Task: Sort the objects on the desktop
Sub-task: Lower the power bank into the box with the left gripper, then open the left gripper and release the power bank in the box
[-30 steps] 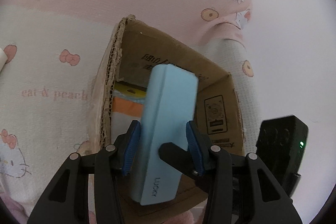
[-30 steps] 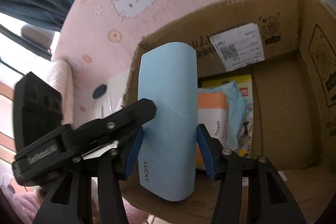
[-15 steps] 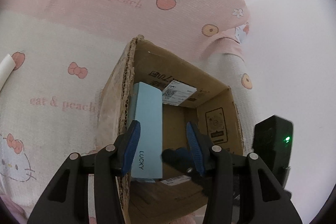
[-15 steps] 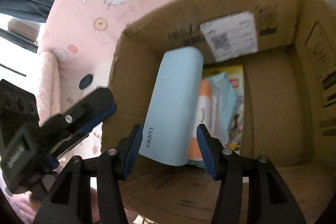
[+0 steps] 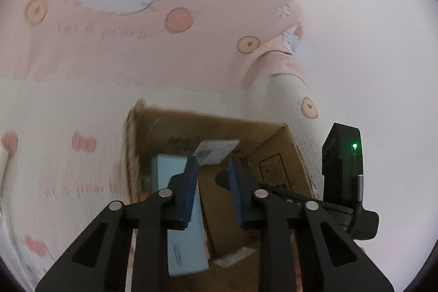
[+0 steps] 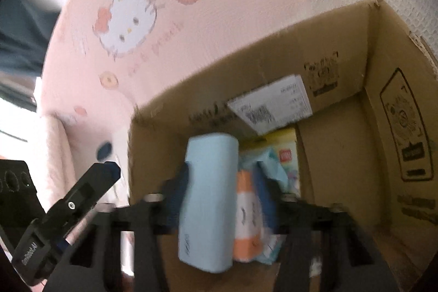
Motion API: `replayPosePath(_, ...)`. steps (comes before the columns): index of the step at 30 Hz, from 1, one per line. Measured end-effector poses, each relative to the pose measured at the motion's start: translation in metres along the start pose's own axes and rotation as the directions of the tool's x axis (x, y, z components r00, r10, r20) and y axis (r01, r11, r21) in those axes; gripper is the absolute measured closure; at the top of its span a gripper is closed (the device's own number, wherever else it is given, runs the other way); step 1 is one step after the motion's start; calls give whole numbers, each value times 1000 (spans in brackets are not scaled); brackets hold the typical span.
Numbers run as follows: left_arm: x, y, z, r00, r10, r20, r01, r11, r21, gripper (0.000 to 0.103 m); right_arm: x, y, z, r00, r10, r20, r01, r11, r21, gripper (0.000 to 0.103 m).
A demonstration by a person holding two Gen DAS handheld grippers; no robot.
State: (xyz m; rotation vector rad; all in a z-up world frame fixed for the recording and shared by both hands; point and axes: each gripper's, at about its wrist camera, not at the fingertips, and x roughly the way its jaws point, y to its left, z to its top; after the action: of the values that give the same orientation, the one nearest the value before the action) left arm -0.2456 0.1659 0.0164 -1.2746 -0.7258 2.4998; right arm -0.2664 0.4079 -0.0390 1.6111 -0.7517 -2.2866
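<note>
A light blue LUCKY case stands tilted inside the open cardboard box, against its left wall. It also shows in the left wrist view, in the box. My right gripper is open above the box, its blurred jaws either side of the case without gripping it. My left gripper is open and empty over the box's near edge. An orange and white pack and pale blue packets lie beside the case.
The box sits on a pink and cream Hello Kitty cloth. A white shipping label is stuck on the box's far wall. The other gripper's black body shows at the right, and in the right wrist view at the left.
The blue case was held by both grippers, then released; it has dropped deeper into the box. My left gripper has pulled back and up. The right view is blurred with motion.
</note>
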Motion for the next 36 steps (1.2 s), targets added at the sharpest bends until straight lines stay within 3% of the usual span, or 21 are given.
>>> replayPosePath(1,6,-2,3,1000,20,-14,-20,1000,8,92,2,-3,3,1000,4,1,-4,1000,19,88)
replayPosePath(5,40,0,8,989,94,-116,-96,995,-13,93,19,-14,15,1000,15,-16,-14,998,66,88)
replayPosePath(10,75,6,7,956,194,-220,-209,977,-50,93,43,-21,25,997,32,-64,-26,994,104,88)
replayPosePath(15,86,-5,5,928,298,-224,-305,952,2,92,63,-22,32,994,52,-101,-40,992,119,88)
replayPosePath(20,96,4,-5,908,285,-307,-316,947,-55,92,73,-25,39,994,65,-93,-53,990,131,88)
replayPosePath(27,86,-4,-22,900,322,-295,-344,939,-24,92,85,-20,40,984,101,-148,-85,990,111,88)
replayPosePath(36,69,-6,-39,905,275,-325,-305,951,-45,92,72,-2,27,982,-12,-190,7,1000,-24,88)
